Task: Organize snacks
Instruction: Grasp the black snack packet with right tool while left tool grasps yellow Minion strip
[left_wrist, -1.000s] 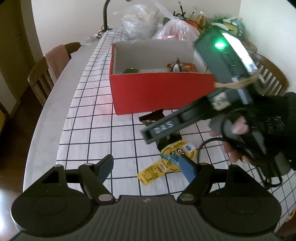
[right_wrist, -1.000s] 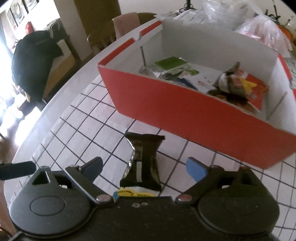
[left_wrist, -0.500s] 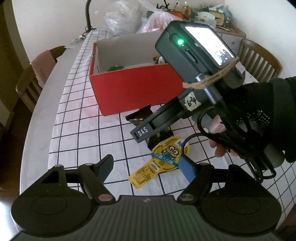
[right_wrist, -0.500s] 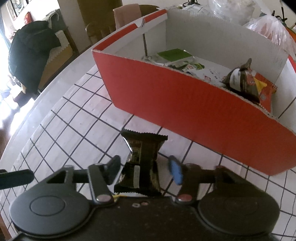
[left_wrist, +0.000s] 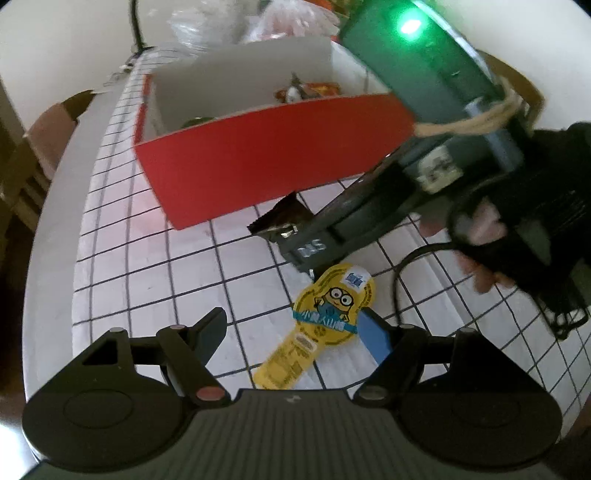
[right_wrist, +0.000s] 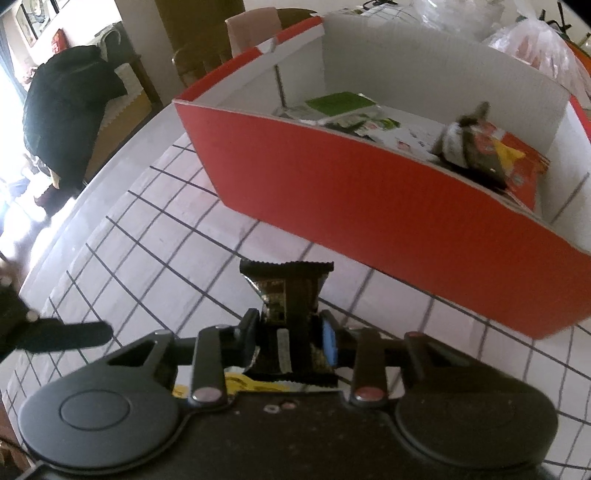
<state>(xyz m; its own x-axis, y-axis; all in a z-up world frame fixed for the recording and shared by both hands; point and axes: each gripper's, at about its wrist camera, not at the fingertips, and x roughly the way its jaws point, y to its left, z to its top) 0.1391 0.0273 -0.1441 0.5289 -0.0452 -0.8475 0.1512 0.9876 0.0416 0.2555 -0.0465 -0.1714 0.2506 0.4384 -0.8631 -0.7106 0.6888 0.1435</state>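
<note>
A dark snack bar (right_wrist: 286, 291) lies on the checked tablecloth just in front of the red box (right_wrist: 369, 184). My right gripper (right_wrist: 289, 325) is closing on its near half, and both pads press the wrapper's sides. In the left wrist view the bar (left_wrist: 280, 221) shows under that gripper's nose, with a gloved hand (left_wrist: 517, 240) holding the gripper. A yellow cartoon packet (left_wrist: 328, 306) lies flat beside it. My left gripper (left_wrist: 291, 321) hovers open over the packet, apart from it. The box (left_wrist: 266, 158) holds a green packet (right_wrist: 340, 105) and a red and yellow one (right_wrist: 517, 162).
Plastic bags (left_wrist: 280, 26) crowd the table behind the box. A wooden chair (left_wrist: 40, 140) stands at the table's left edge, which curves close to the box. Bare cloth (left_wrist: 147, 258) stretches left of the snacks. A dark cable (left_wrist: 402, 273) trails on the cloth at right.
My right gripper's jaws have closed from wide apart onto the dark bar. The left gripper has sunk and rolled, so the yellow packet sits larger and nearer its blue finger.
</note>
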